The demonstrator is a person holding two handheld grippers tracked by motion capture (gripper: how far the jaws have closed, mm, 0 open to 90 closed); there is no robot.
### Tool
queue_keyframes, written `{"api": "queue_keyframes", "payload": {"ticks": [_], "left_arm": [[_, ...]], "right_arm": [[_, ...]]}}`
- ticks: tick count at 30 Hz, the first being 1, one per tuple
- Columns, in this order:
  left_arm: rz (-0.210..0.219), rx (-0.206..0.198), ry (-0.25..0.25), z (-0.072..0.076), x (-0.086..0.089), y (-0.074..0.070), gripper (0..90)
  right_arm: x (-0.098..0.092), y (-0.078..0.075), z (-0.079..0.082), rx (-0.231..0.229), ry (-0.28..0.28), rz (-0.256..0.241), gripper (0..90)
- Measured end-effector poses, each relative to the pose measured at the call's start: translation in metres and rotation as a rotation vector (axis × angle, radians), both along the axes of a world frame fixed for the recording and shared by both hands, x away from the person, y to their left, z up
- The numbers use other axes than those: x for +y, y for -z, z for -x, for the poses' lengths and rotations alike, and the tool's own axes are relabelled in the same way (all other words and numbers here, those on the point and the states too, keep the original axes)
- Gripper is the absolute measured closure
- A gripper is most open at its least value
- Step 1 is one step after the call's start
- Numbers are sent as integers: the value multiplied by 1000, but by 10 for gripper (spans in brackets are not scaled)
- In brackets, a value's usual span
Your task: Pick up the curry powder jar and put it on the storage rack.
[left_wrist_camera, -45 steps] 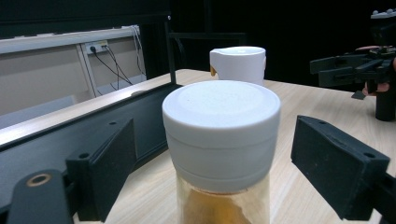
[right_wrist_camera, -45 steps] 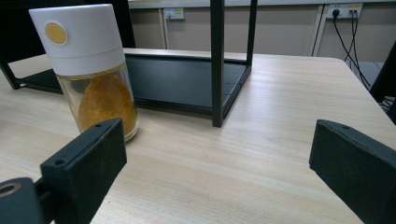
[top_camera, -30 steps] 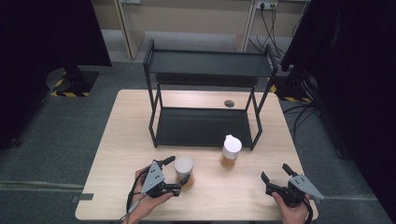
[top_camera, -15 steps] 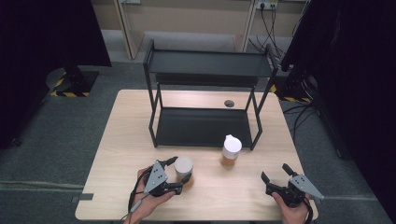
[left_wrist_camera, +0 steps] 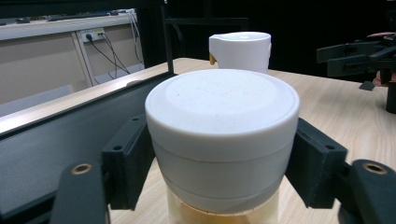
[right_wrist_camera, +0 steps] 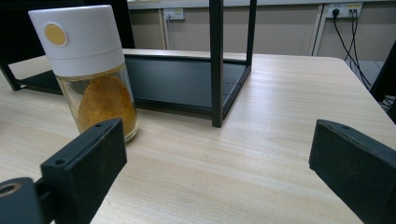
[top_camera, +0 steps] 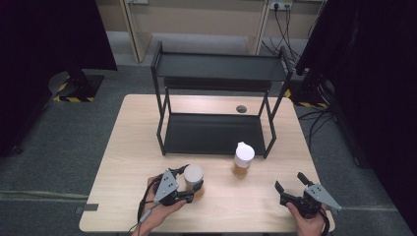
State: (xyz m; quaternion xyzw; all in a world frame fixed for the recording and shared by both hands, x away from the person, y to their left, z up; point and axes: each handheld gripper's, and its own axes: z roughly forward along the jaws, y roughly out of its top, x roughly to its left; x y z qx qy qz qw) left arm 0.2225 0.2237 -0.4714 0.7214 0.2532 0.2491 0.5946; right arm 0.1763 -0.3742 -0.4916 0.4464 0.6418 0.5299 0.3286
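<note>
White-lidded glass spice jar [left_wrist_camera: 222,140] sits between the left tool's [top_camera: 193,184] pads; squeeze evenly below the lid, lift straight; right tool [top_camera: 292,186] wide at four o'clock.

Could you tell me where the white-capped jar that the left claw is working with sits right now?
In the high view the jar stands on the table's near left side, between the left claw's jaws, just in front of the black rack.

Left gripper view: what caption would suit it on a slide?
Left claw closed around a white-lidded jar, a second jar behind.
</note>
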Motion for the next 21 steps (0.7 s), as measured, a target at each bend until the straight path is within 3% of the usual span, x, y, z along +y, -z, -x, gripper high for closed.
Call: {"api": "queue_keyframes", "payload": {"ticks": [12,21], "left_arm": [[-1,34,-27,2,-3,-8,336],[13,18,-66,5,-3,-25,336]], "right_arm": [[0,0,0,2,0,0,45],[0,0,0,1,0,-1,45]]}}
